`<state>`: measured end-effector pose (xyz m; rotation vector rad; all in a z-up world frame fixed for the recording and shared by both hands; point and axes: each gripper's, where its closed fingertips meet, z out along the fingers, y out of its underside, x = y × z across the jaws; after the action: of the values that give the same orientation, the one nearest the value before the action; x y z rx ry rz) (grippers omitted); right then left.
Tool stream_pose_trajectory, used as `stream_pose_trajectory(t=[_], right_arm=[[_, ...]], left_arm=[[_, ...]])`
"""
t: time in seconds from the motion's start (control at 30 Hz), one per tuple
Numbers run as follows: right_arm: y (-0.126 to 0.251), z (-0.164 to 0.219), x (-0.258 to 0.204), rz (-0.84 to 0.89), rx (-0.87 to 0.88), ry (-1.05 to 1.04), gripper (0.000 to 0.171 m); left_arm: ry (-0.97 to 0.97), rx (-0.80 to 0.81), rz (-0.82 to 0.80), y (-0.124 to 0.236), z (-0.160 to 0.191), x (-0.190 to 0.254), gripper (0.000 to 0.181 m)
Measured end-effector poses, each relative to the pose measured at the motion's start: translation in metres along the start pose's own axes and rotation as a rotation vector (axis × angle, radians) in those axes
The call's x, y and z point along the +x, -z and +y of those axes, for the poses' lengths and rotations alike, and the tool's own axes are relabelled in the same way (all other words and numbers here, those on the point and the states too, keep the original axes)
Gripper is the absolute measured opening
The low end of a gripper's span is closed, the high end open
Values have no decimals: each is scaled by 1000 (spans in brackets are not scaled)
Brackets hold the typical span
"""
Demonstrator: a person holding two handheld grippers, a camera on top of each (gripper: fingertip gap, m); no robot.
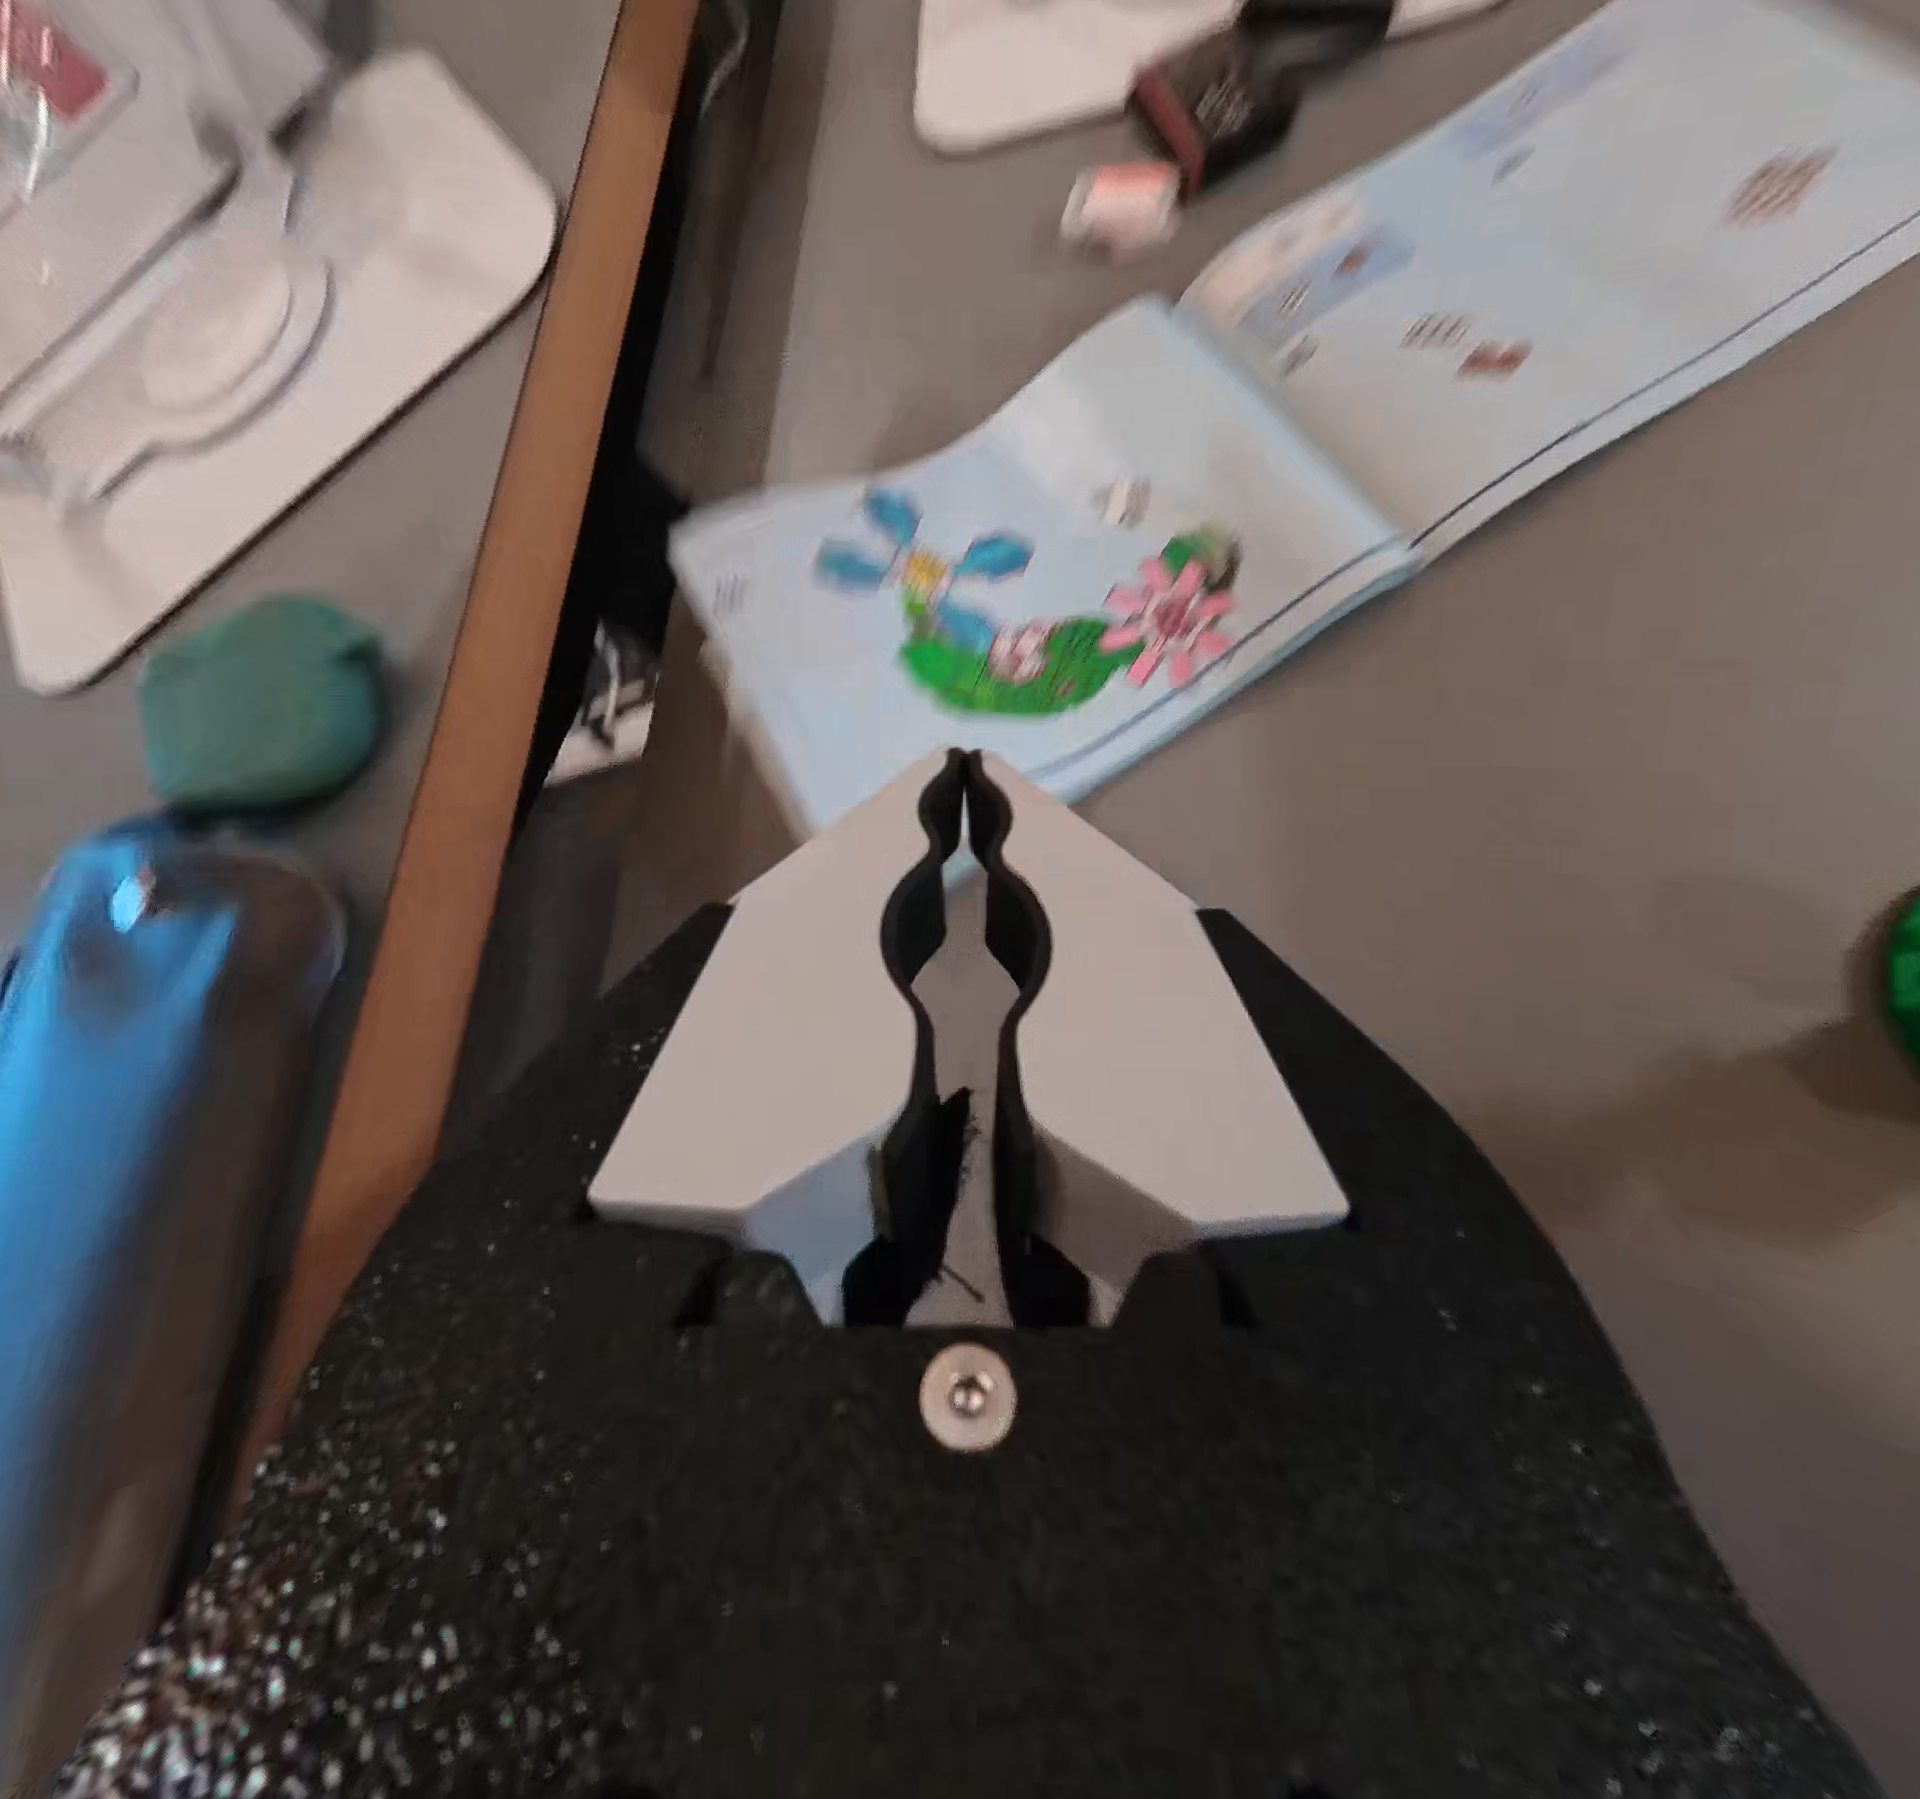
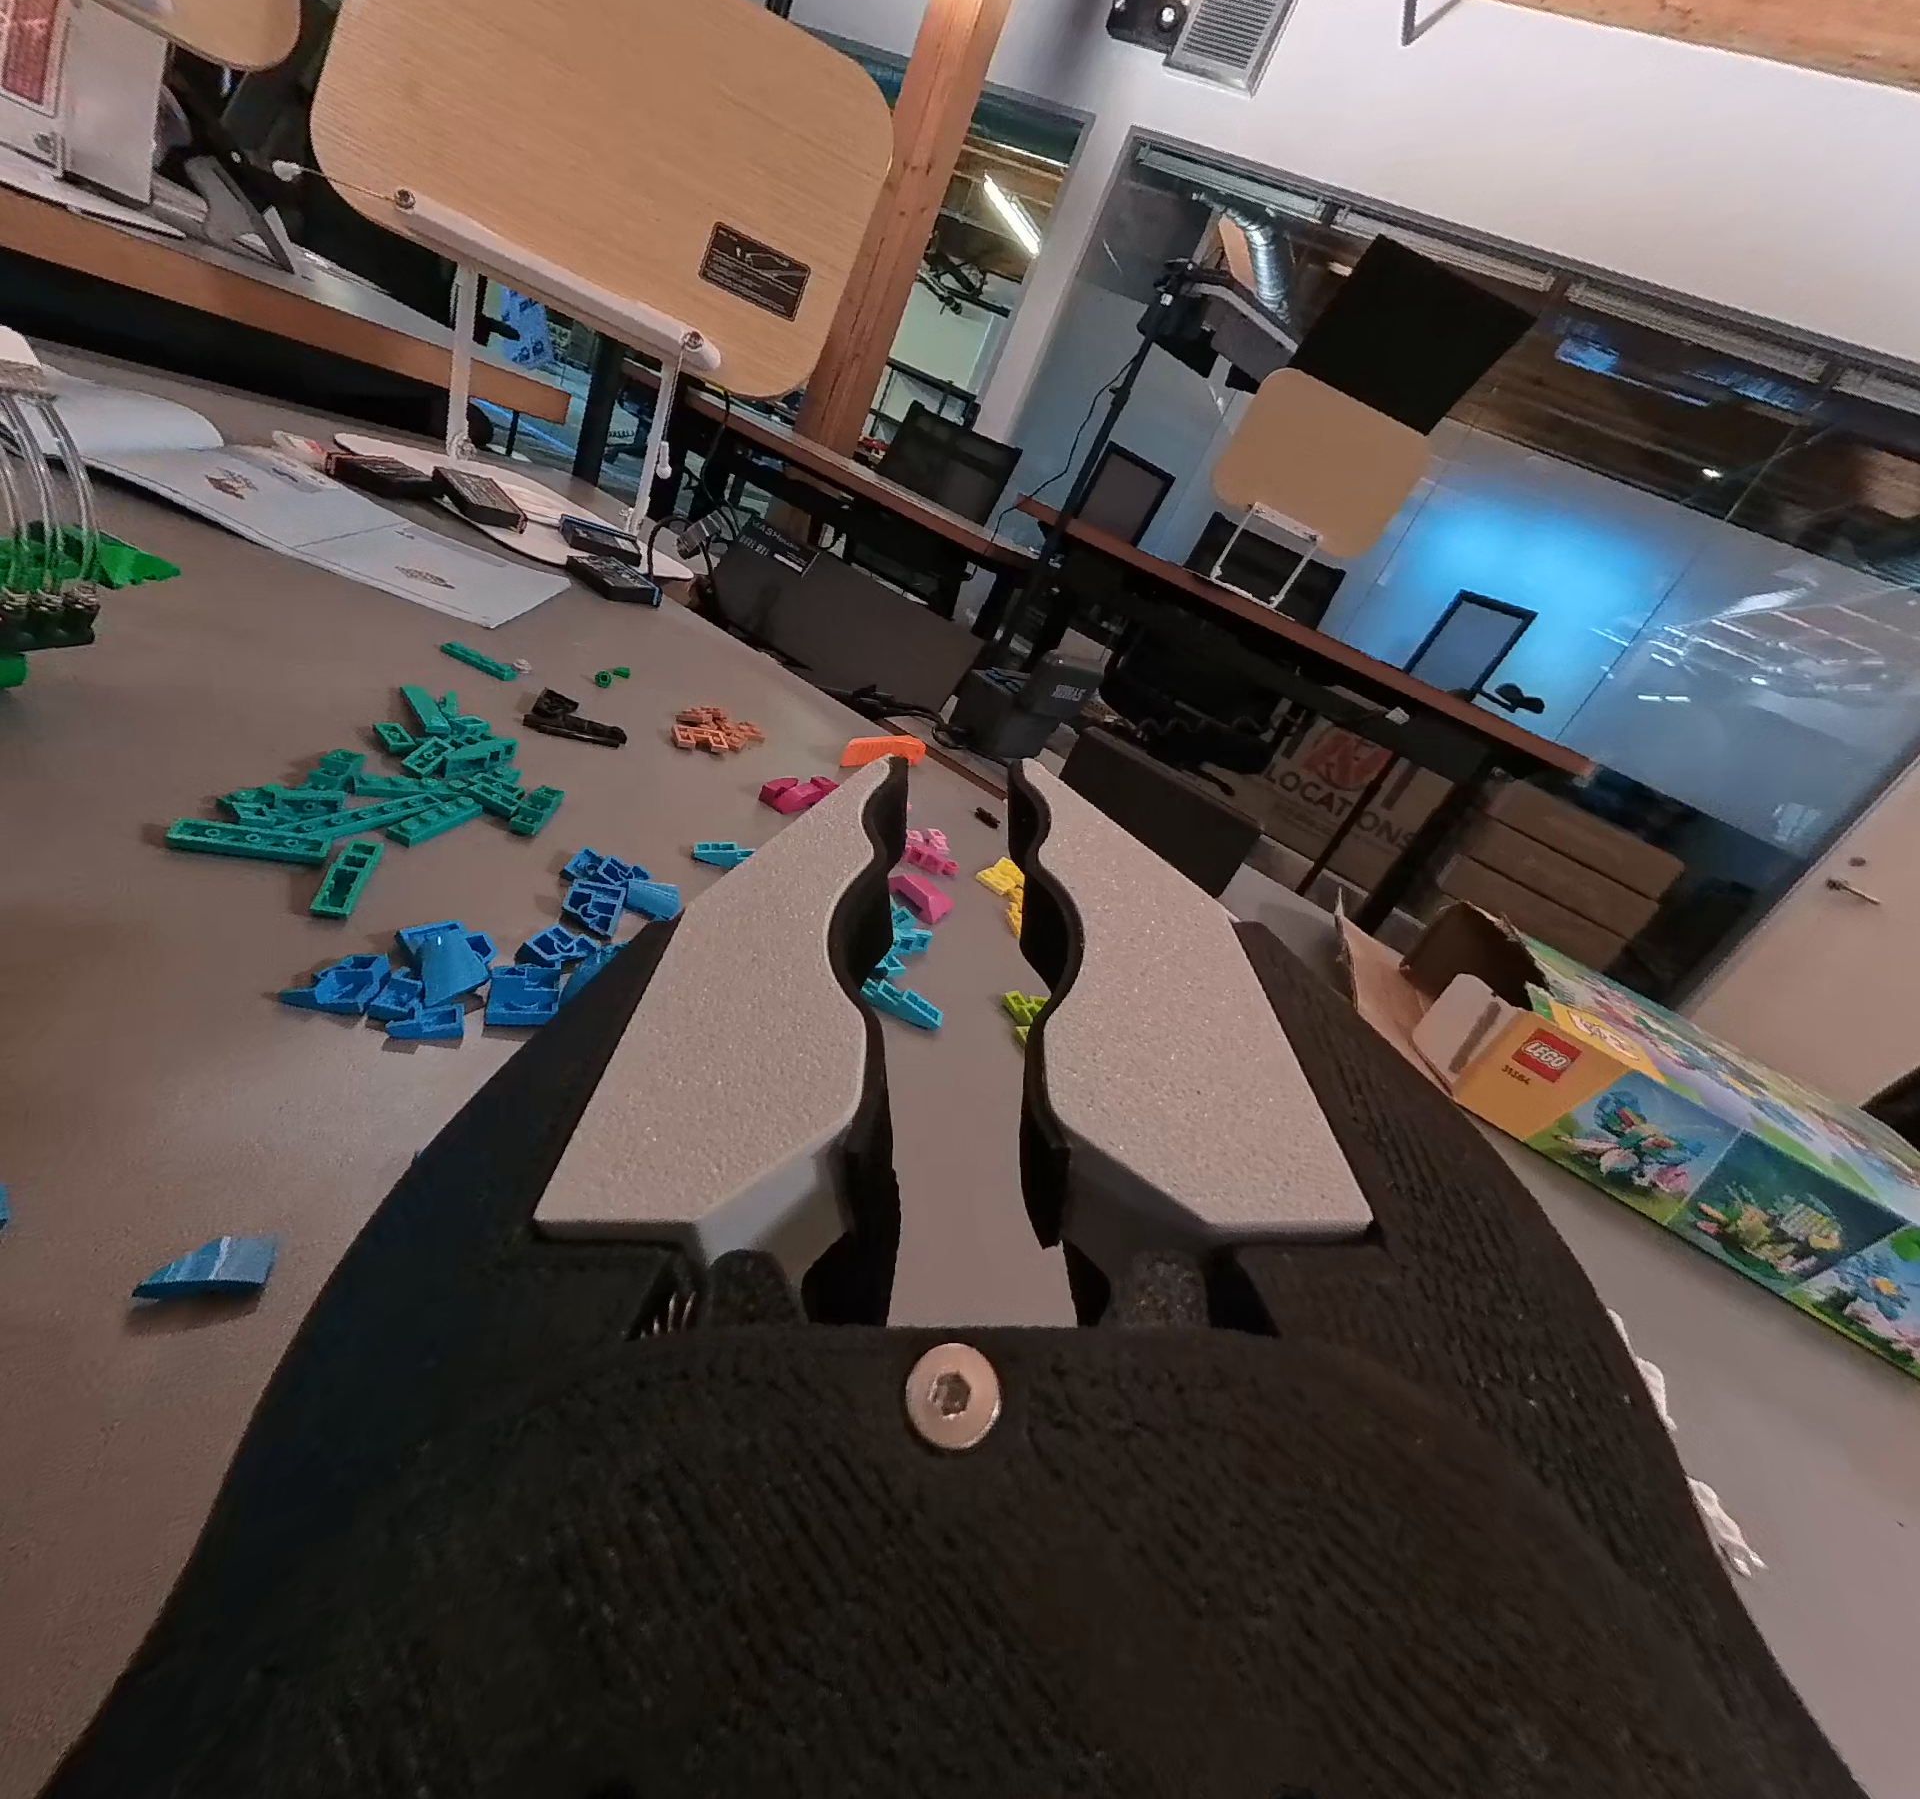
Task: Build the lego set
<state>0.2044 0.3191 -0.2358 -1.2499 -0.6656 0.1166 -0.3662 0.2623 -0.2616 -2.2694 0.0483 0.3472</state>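
In the left wrist view we see our left gripper (image 1: 966, 762) tilted down over the grey table (image 1: 1455, 918), its tips pressed together with nothing between them. Bare tabletop lies to its right, as far as a green built piece (image 1: 1899, 970) cut off at the right edge. Just beyond the tips lies the open instruction booklet (image 1: 1195, 502), its near corner almost under them. The table's brown edge (image 1: 582, 399) runs diagonally on the left, with a dark gap beside it; across that gap, on another grey surface, lie a blue bottle (image 1: 125, 1126), a green rounded object (image 1: 260, 700) and white flat boards (image 1: 260, 347). The view is blurred, so we cannot say what the small dark boxes (image 1: 1226, 87) far behind the booklet are.

In the right wrist view our right gripper (image 2: 954, 778) sits low, pointing nearly level across the table (image 2: 156, 1074), its fingers apart and holding nothing. Near left lies a single blue piece (image 2: 208, 1266), with open grey surface around it. Farther left are the blue bricks (image 2: 468, 970), then the teal bricks (image 2: 384, 793). Between the fingers show pink bricks (image 2: 925, 876) and light-blue ones (image 2: 899, 996); yellow bricks (image 2: 1003, 882) sit just right of them. On the right, the set's box (image 2: 1714, 1157) lies on the table. At the far left edge stands the green built model (image 2: 62, 586); the table's far edge lies past an orange piece (image 2: 881, 748).
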Motion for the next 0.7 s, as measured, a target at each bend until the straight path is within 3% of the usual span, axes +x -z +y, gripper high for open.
stream_pose_trajectory(t=[0.03, 0.1, 0.33, 0.7], right_arm=[[0, 0, 0, -1, 1, -3, 18], [0, 0, 0, 0, 1, -7, 18], [0, 0, 1, 0, 0, -13, 18], [-1, 1, 0, -5, -2, -14, 18]], left_arm=[[-2, 58, 17, -7, -9, 4, 0], [28, 78, 19, -29, -12, 0, 0], [44, -153, 14, -89, 38, -18, 0], [14, -274, 35, -74, 63, -10, 0]])
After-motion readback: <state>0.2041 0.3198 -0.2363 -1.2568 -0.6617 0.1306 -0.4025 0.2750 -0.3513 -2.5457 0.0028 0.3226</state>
